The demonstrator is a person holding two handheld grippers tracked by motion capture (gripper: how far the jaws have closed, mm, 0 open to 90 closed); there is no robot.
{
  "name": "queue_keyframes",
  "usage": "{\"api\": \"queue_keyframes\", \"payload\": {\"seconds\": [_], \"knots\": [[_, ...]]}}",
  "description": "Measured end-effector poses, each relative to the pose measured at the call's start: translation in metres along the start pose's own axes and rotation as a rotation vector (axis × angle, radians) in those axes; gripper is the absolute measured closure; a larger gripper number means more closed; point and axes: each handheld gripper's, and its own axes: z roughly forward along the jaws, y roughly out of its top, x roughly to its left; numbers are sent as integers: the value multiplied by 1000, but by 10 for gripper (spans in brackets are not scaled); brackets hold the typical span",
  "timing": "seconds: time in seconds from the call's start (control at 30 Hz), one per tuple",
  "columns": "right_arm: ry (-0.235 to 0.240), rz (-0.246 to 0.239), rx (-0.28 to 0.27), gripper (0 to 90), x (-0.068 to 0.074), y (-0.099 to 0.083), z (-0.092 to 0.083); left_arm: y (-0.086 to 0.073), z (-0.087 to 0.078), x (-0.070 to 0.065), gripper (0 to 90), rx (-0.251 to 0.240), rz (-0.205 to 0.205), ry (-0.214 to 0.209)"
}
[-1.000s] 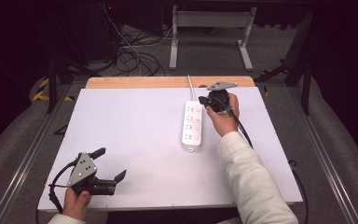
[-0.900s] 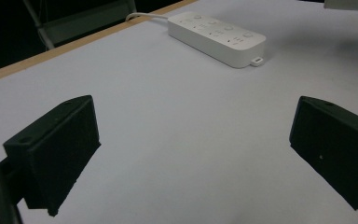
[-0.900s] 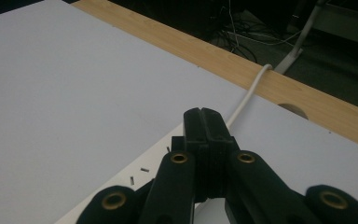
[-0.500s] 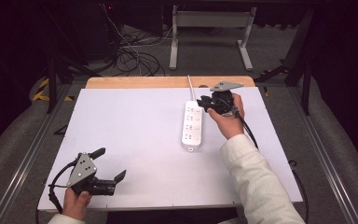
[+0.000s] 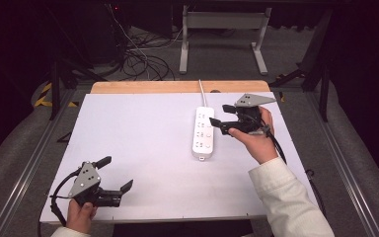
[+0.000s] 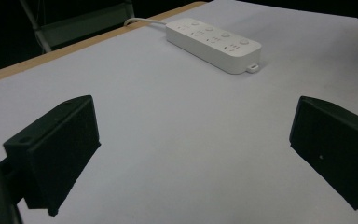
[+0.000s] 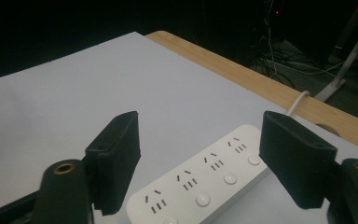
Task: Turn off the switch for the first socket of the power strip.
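A white power strip (image 5: 203, 132) with several sockets and round buttons lies flat on the white table top (image 5: 143, 138), its cord (image 5: 201, 94) running off the far edge. My right gripper (image 5: 219, 114) hovers just right of the strip, pointing left at it; its jaws have just been opening and stand open with nothing between them. In the right gripper view the strip (image 7: 200, 186) lies below and beyond the parted jaws of that gripper (image 7: 200, 135). My left gripper (image 5: 117, 173) rests open near the front left corner, far from the strip (image 6: 214, 44).
A wooden strip (image 5: 177, 87) borders the table's far edge. Beyond it are a metal stand (image 5: 222, 29) and loose cables (image 5: 143, 59) on the dark floor. A black cable (image 5: 276, 145) trails from the right gripper along the person's white sleeve (image 5: 286, 197).
The right gripper has lifted and drawn back to the right from the strip's far end, and its jaws went from shut to open. The left gripper has stayed put.
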Motion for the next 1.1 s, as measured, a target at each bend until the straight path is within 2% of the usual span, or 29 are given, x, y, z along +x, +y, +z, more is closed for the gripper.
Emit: {"api": "queue_keyframes", "payload": {"seconds": [0.13, 0.33, 0.63, 0.77, 0.83, 1.1], "knots": [[14, -12, -13, 250, 9, -7, -15, 0, -1, 1, 16, -5, 1, 9], [45, 3, -44, 202, 18, -24, -35, 0, 0, -1, 16, -1, 10, 15], [101, 8, -31, 153, 27, -56, -52, 0, -1, -1, 16, -12, -4, 18], [99, -30, -4, 135, 32, -70, -55, 1, -1, -2, 16, -17, -5, 20], [117, -21, -5, 134, 34, -80, -55, 1, -1, -3, 16, -24, -2, 20], [111, -18, 16, 126, 39, -113, -55, 0, -2, -3, 16, -32, -19, 17]]}}
